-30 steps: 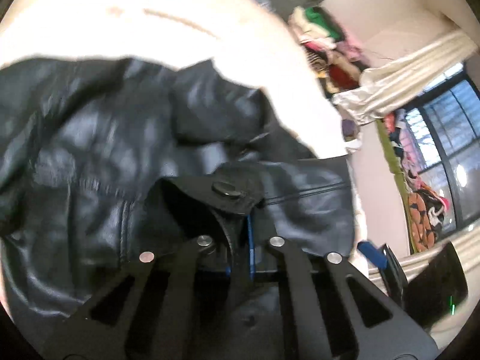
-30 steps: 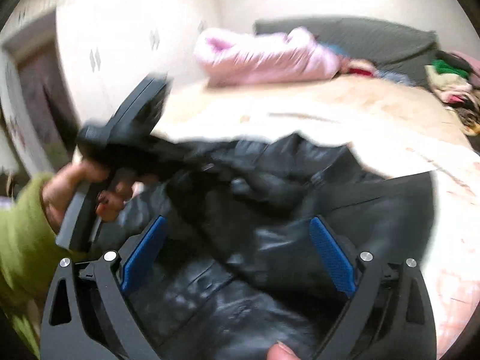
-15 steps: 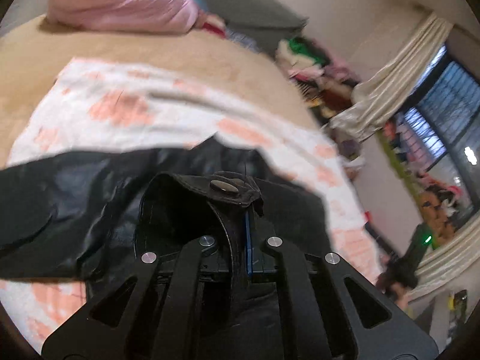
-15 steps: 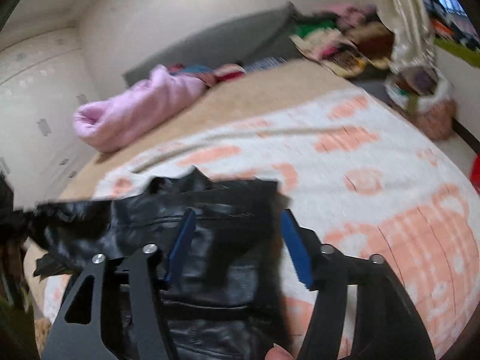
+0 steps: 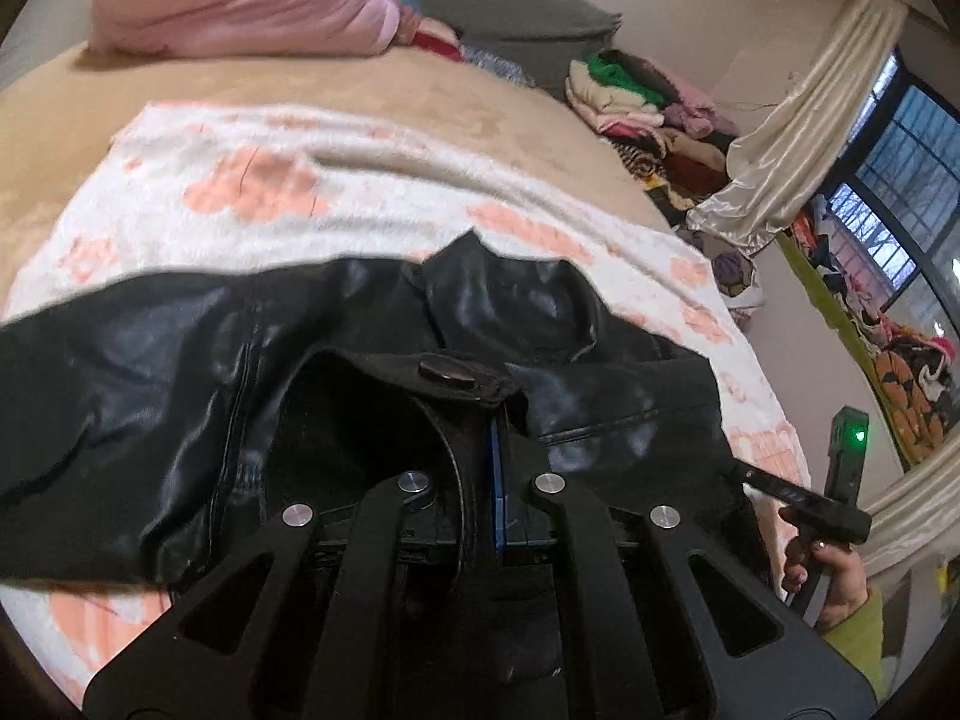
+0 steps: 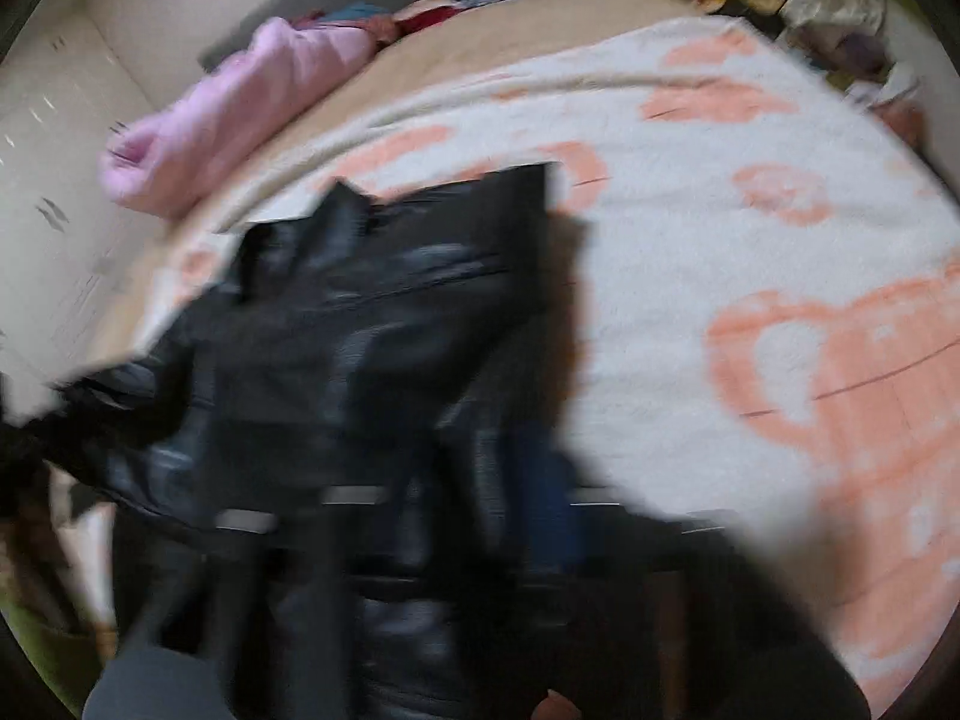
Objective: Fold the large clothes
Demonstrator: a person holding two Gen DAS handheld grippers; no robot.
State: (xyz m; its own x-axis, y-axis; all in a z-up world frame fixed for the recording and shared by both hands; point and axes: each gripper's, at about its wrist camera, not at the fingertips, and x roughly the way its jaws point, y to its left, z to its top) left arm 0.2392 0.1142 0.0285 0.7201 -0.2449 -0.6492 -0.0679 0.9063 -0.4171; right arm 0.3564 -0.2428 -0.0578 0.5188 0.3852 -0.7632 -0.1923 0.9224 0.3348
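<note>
Jacket (image 5: 180, 360): black leather, on the blanket (image 5: 252, 180), ahead of both tongs.
Left tongs (image 5: 489, 480): pinching a snap-tab edge.
Right tongs (image 6: 450, 516): blurred; just closing on jacket.
Handling: likely heavy, slick, supple; hold seams, hems.

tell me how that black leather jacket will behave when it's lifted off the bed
The black leather jacket will probably sag and drape, since it lies in soft folds. Its glossy surface suggests it may slip. The left gripper is clamped on a thick snap tab, likely a firm hold.
</note>
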